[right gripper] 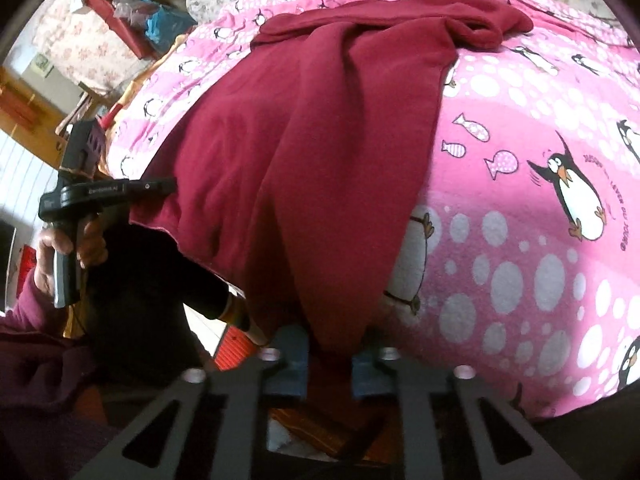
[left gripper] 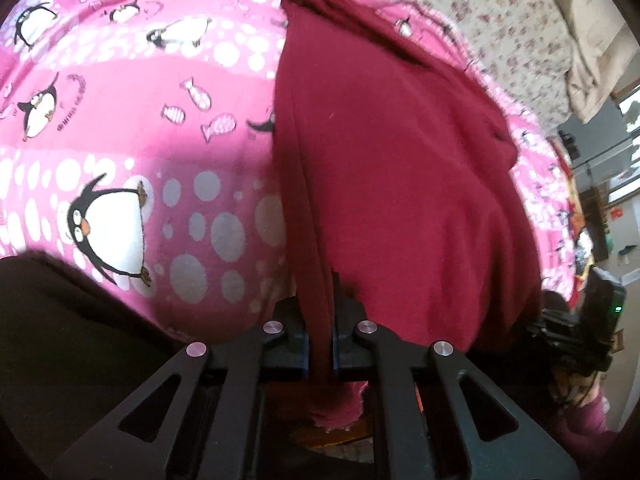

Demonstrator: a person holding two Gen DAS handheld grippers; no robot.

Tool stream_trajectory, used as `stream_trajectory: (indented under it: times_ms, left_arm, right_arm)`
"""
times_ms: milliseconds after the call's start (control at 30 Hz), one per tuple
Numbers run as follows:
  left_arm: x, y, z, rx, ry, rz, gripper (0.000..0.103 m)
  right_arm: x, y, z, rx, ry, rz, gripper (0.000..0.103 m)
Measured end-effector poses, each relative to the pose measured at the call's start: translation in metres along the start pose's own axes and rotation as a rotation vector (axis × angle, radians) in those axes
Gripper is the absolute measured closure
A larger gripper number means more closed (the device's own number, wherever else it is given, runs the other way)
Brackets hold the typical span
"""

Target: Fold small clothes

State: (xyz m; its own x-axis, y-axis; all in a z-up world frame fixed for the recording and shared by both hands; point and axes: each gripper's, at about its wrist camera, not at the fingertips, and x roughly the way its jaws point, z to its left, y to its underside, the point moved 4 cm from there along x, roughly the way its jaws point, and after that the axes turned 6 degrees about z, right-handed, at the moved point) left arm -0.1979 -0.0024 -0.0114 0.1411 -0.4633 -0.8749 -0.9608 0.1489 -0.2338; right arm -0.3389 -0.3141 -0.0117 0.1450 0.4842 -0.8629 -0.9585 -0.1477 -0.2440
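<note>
Both grippers, left gripper [left gripper: 320,312] and right gripper [right gripper: 330,354], clamp the red garment's [left gripper: 392,168] near edge at the blanket's [left gripper: 168,168] near edge, so lift evenly, keeping it taut.

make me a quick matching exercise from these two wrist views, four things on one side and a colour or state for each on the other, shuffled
Things:
1. garment
2. blanket
3. left gripper
4. bed sheet

Colours or states:
A. pink, printed with penguins and fish
B. jaws shut on a fold of cloth
C. dark red, draped over the bed
D. pale, with small flowers

Pairs: 1-C, 2-A, 3-B, 4-D
</note>
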Motion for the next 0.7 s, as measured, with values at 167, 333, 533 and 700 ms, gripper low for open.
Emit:
stream_trajectory:
  times_ms: [167, 333, 533, 700]
  left_arm:
    - [-0.055, 0.004, 0.002, -0.005, 0.083, -0.124, 0.098]
    - [-0.073, 0.020, 0.033, -0.072, 0.071, -0.149, 0.098]
    - [-0.061, 0.033, 0.042, -0.106, 0.082, -0.112, 0.098]
    - [-0.073, 0.020, 0.019, -0.030, 0.106, -0.120, 0.098]
  right_arm:
    - [-0.014, 0.009, 0.015, -0.011, -0.109, -0.012, 0.096]
    - [-0.013, 0.022, 0.034, -0.024, -0.200, 0.031, 0.097]
    - [0.002, 0.025, 0.037, -0.019, -0.218, 0.088, 0.097]
    - [-0.017, 0.010, 0.044, -0.020, -0.243, 0.044, 0.097]
